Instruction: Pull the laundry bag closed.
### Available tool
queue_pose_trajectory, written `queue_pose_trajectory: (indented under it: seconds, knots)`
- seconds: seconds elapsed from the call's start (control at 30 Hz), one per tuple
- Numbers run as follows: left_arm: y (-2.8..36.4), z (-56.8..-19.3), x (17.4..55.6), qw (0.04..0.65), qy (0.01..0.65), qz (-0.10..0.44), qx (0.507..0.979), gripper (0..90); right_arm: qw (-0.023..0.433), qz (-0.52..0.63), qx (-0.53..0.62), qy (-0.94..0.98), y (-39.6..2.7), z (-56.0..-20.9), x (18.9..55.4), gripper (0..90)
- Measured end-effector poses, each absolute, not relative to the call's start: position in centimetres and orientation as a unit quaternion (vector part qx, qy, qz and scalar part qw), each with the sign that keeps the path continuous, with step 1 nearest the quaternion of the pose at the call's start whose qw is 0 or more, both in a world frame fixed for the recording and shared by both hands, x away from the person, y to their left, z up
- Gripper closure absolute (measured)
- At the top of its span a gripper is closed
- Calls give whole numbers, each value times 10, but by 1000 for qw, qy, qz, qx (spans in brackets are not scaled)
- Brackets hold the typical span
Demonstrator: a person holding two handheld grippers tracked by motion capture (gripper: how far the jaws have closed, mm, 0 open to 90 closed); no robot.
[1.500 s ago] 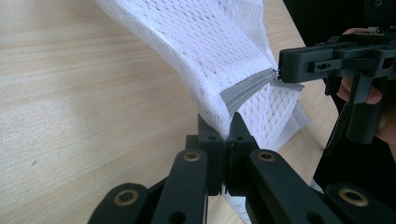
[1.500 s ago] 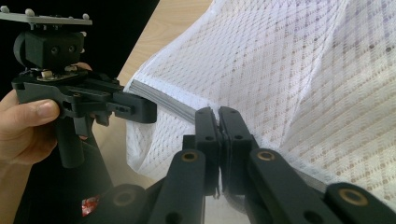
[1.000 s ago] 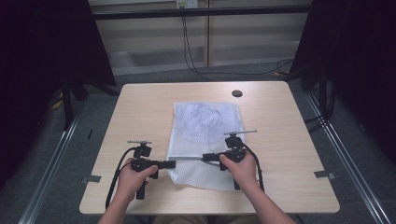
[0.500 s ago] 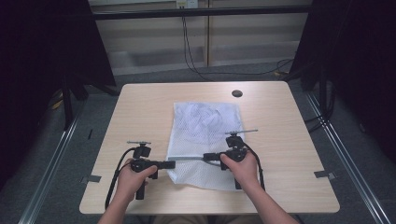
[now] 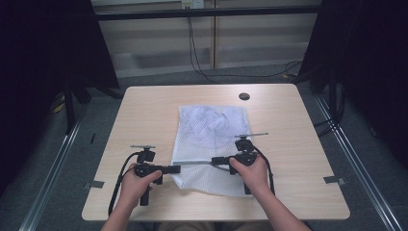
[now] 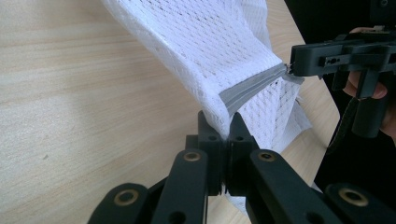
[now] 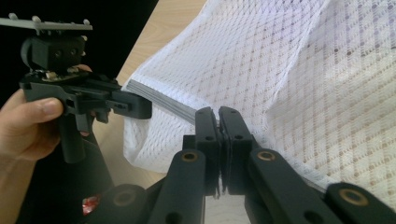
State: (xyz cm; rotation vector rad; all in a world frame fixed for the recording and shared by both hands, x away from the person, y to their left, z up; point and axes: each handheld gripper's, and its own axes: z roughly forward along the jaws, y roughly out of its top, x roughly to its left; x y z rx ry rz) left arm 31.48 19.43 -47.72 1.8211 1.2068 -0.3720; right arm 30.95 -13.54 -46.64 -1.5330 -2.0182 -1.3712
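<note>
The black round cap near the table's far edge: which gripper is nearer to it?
Right. The right gripper sits almost straight below the cap; the left gripper lies farther left.

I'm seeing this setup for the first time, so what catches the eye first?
A white mesh bag lies at the middle of the wooden table. Near its front end, the left hand-held gripper and the right hand-held gripper face each other, both shut on the bag's grey zipper strip, which is stretched taut between them.
</note>
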Motion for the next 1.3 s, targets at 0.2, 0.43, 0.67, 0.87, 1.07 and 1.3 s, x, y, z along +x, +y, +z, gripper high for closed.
queue_pose_trajectory:
  seconds: [0.2, 0.43, 0.67, 0.87, 1.07, 1.3]
  knots:
    - [197, -477, 316, 450, 491, -152, 730, 882, 132, -471, -527, -695, -133, -465, 313, 879]
    - [198, -478, 317, 447, 487, -152, 734, 882, 135, -470, -525, -697, -133, -466, 313, 878]
    - [198, -477, 316, 448, 494, -148, 730, 882, 136, -470, -525, -696, -133, -465, 313, 879]
    - [199, -477, 315, 450, 493, -148, 729, 882, 135, -471, -526, -695, -134, -464, 312, 879]
    - [202, -477, 313, 449, 495, -146, 729, 882, 135, -473, -527, -693, -136, -464, 311, 879]
    - [204, -475, 311, 448, 496, -145, 730, 882, 134, -473, -525, -694, -133, -463, 310, 879]
